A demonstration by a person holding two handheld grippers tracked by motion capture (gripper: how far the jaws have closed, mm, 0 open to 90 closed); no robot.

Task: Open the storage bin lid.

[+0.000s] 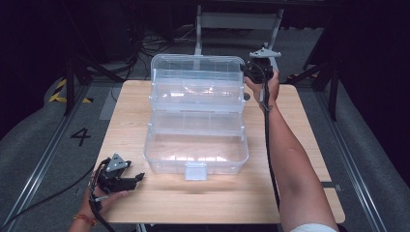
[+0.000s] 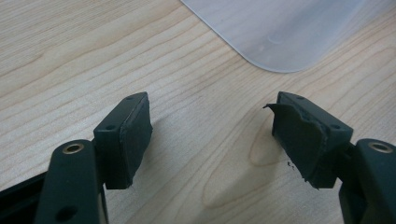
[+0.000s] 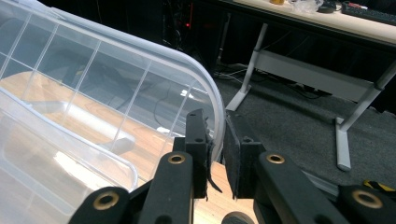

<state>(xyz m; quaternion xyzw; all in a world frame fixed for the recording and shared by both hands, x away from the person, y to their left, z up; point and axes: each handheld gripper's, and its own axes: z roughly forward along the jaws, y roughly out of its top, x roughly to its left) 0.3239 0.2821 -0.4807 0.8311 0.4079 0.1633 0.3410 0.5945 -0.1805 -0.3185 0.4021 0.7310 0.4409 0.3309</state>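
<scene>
High view: outstretched right gripper [image 1: 251, 72] pinches the clear box's lid [image 1: 196, 65]; left gripper [image 1: 140, 178] rests spread.

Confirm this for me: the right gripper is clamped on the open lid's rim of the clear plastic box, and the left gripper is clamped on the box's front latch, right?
Not quite. In the left gripper view, the left gripper is open over bare table, holding nothing. The right gripper does clamp the lid's rim.

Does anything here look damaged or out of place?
Yes. On the left gripper, the black rubber pad of one jaw is torn, with a ragged, peeling edge. The right gripper also has a frayed pad where it pinches the rim of the clear plastic storage box lid.
</scene>
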